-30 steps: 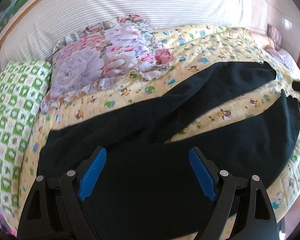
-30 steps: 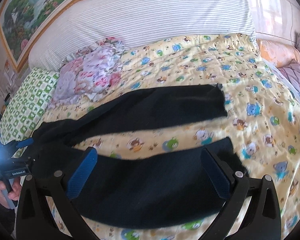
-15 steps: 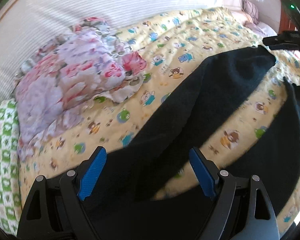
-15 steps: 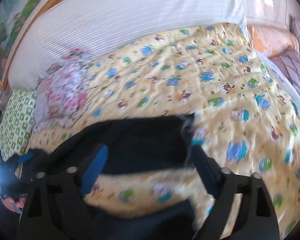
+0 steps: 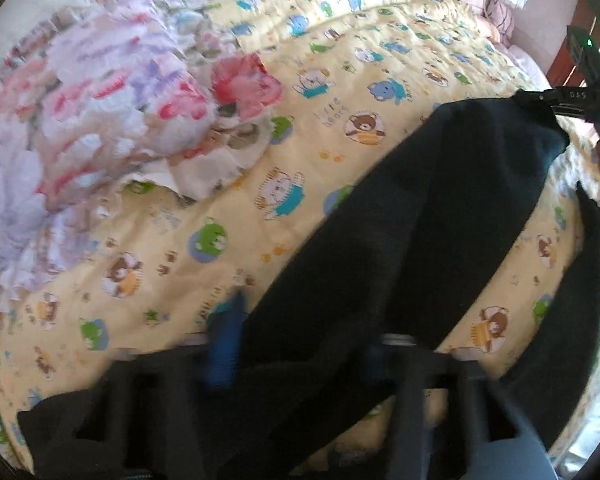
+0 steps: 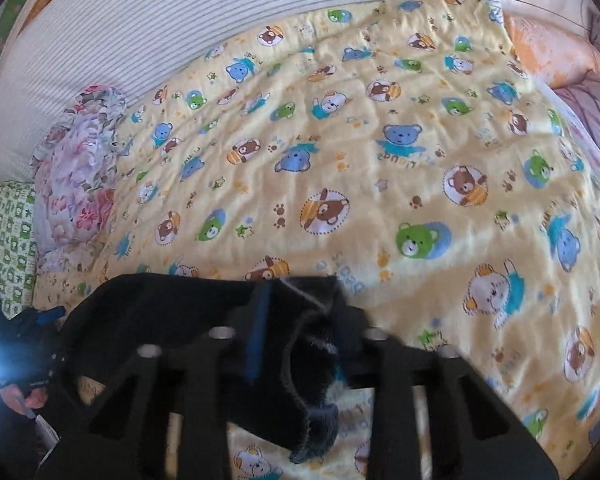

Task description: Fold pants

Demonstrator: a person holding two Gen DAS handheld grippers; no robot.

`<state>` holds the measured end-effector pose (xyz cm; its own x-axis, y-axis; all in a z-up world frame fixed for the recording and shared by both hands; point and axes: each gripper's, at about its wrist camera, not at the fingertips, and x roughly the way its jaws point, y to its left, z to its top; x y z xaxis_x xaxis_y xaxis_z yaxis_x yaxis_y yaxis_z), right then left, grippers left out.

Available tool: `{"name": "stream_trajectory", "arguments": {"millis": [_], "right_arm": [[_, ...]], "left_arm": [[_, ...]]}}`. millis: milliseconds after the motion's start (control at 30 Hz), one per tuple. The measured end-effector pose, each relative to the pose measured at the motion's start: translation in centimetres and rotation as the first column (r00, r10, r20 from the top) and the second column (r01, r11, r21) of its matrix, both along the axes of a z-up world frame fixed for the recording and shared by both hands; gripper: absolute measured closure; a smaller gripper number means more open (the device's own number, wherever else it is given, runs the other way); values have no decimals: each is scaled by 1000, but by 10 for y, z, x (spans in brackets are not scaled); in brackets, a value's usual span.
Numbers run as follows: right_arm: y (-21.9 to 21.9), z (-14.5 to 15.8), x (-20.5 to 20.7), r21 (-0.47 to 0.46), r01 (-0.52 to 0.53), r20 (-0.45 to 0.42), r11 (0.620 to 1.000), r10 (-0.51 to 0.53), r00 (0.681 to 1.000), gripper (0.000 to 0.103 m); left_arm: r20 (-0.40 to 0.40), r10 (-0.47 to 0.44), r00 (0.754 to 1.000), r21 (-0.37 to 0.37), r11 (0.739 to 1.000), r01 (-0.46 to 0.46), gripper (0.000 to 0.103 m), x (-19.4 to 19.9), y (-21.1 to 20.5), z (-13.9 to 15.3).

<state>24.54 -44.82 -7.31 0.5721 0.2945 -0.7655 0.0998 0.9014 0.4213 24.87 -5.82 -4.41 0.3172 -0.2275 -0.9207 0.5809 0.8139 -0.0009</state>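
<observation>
Quilt (image 5: 340, 92), left wrist view: the small print "little bears" beside a bear motif, only partly legible.
Quilt, right wrist view: "friends" under a blue bear (image 6: 400, 138), seen upside down.
Right tool (image 5: 576, 98), left wrist view: white letters "DAS", the rest cut off.

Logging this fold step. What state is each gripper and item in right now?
pants: spread on the quilt, legs apart, gripped at both ends
left gripper: shut on pants
right gripper: shut on pants, at a leg hem
quilt: lying flat, slightly wrinkled
floral cloth: crumpled
</observation>
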Motion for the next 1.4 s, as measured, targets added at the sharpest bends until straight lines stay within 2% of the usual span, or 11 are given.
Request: {"name": "stream_trajectory", "arguments": {"millis": [33, 133, 333, 533, 667, 800, 1133, 1267, 1400], "right_arm": [[-1, 1, 1, 21, -5, 9, 1000, 5, 1000, 90], [1, 9, -2, 19, -12, 49, 1000, 11, 999, 93], [3, 33, -12, 21, -12, 157, 1000, 8, 988, 94], [6, 50, -36, 47, -49, 255, 998, 35, 966, 94], [6, 53, -65, 71, -71, 295, 995, 47, 954, 94], [11, 54, -93, 58, -86, 310, 995, 64, 948, 94], [9, 51, -155, 77, -94, 381, 993, 58, 923, 94], [9, 29, -177, 80, -81, 357, 994, 47, 933, 94], [8, 5, -191, 116, -69, 324, 991, 28, 946, 94]], "left_arm": [[4, 0, 1000, -1, 1000, 0, 80, -1, 0, 1], [19, -7, 1000, -41, 999, 8, 86, -7, 6, 12], [55, -8, 998, -140, 990, 15, 89, -42, 25, 49], [99, -30, 995, -174, 984, 47, 89, -99, 35, 72], [86, -34, 996, -176, 983, 49, 89, -119, 35, 67], [84, -31, 996, -179, 983, 46, 89, -135, 36, 62], [125, -38, 991, -212, 975, 64, 89, -174, 45, 61], [119, -61, 991, -179, 981, 81, 89, -186, 39, 43], [152, -88, 984, -147, 983, 111, 89, -200, 35, 33]]}}
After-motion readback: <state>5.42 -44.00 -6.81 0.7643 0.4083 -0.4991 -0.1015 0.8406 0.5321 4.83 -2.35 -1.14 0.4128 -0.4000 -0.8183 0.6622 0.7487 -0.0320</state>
